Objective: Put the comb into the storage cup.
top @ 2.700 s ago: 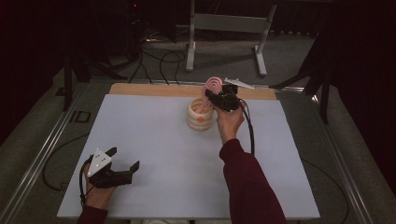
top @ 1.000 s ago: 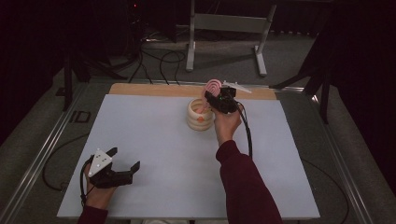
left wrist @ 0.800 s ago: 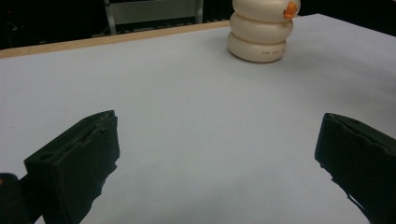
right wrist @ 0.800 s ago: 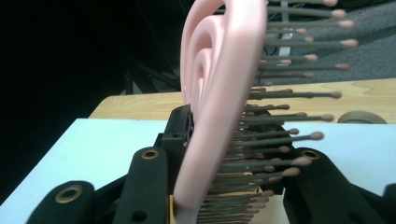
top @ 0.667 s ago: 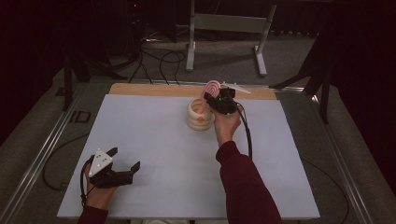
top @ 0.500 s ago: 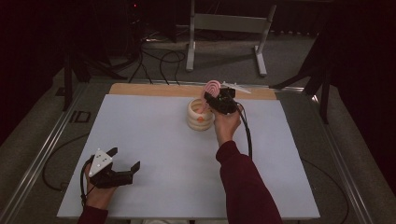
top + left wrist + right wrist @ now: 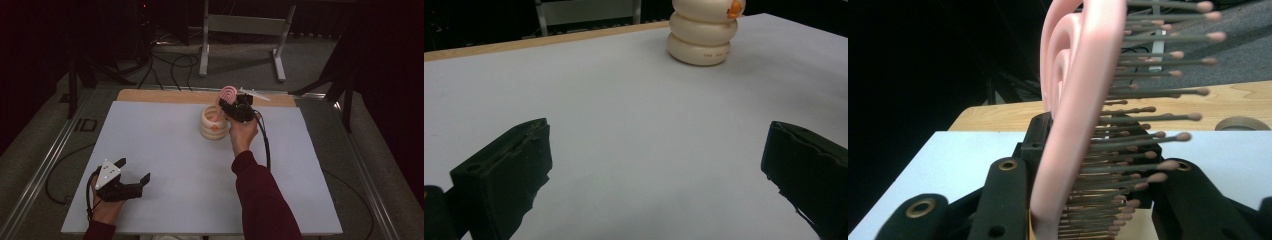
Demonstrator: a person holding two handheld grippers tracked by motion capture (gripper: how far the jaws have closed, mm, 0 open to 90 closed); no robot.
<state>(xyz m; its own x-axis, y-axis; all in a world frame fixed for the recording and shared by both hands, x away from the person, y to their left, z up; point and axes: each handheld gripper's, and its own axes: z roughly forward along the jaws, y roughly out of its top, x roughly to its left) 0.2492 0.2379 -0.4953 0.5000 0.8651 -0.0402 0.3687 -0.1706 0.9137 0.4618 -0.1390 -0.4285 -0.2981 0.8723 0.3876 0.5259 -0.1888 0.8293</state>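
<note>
The right claw (image 7: pixel 231 106), clamped on the pink hairbrush (image 7: pixel 227 95), holds it upright directly above the cream holder (image 7: pixel 214 124), handle downward.

Table (image 7: pixel 165 150): lying across the frame's centre. Ringed holder (image 7: pixel 214 123): standing on it, upper centre. Hairbrush (image 7: pixel 227 96): sitting upright just right of and above the holder, between the right gripper's (image 7: pixel 231 105) jaws. Left gripper (image 7: pixel 131 176): resting on the table, lower left, well apart. Metal stand (image 7: pixel 245 30): standing behind the table, top of frame.

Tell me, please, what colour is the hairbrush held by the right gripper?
Pink, with brownish bristles; the hairbrush shows best in the right gripper view.
</note>
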